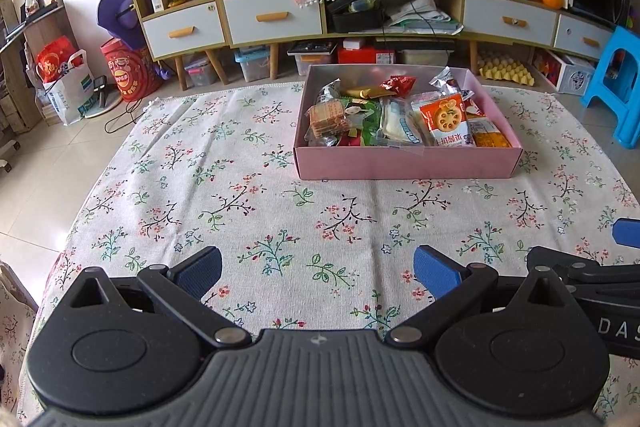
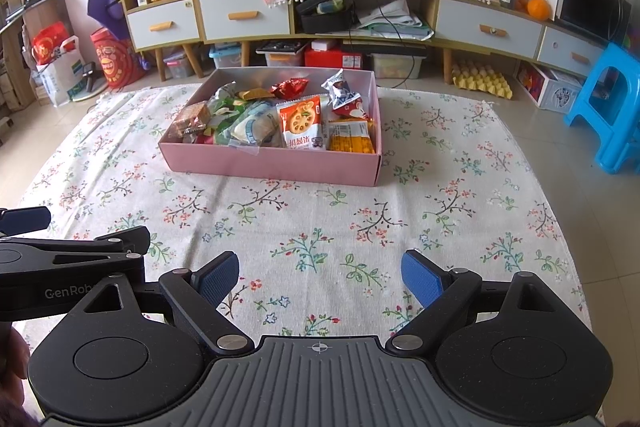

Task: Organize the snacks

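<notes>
Both tools, left tool [image 1: 316, 273] and right tool [image 2: 320, 277], are hovering apart and empty short of the pink box [image 2: 272, 163], whose heaped snacks [image 2: 300, 125] are risking spilling if snagged.

Snacks [image 1: 404, 115] in box [image 1: 404, 165] on tablecloth [image 1: 280, 219]

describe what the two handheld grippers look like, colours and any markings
Both match. The left gripper and right gripper have matte black linkage arms with silver pivot pins, black rounded housings with a circular disc on each side, and a grey ribbed centre plate marked with a small crosshair. The fingers carry textured blue pads. White lettering on the side reads "GenRob", cut off. No cables or sleeves show.
</notes>
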`<state>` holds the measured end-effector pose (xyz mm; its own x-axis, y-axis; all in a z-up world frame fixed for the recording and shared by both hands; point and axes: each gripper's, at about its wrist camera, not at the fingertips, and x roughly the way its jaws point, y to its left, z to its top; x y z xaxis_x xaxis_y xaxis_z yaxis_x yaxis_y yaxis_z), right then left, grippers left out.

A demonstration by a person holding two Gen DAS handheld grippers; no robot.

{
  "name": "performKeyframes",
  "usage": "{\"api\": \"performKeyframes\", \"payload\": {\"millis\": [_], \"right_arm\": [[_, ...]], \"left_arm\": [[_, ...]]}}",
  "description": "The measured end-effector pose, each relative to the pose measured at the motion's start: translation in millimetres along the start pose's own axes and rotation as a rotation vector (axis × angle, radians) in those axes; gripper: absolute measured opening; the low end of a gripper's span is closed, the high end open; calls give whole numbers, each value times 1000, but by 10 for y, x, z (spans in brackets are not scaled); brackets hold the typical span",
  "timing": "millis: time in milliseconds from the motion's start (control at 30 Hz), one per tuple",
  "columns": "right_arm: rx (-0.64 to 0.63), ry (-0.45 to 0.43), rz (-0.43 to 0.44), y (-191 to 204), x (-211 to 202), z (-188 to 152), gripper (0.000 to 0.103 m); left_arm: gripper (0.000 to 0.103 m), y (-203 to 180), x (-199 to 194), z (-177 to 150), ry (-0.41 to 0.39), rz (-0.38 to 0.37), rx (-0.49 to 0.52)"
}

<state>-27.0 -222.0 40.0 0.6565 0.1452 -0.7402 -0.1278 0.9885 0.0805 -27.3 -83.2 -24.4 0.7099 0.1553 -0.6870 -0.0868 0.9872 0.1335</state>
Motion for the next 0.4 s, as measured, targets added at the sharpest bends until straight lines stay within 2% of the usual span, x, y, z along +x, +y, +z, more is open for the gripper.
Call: {"api": "performKeyframes", "payload": {"millis": [400], "right_arm": [[-1,0,-1,-2,-1,0,90]], "left_arm": [[102,5,8,-4,2,0,-1]]}}
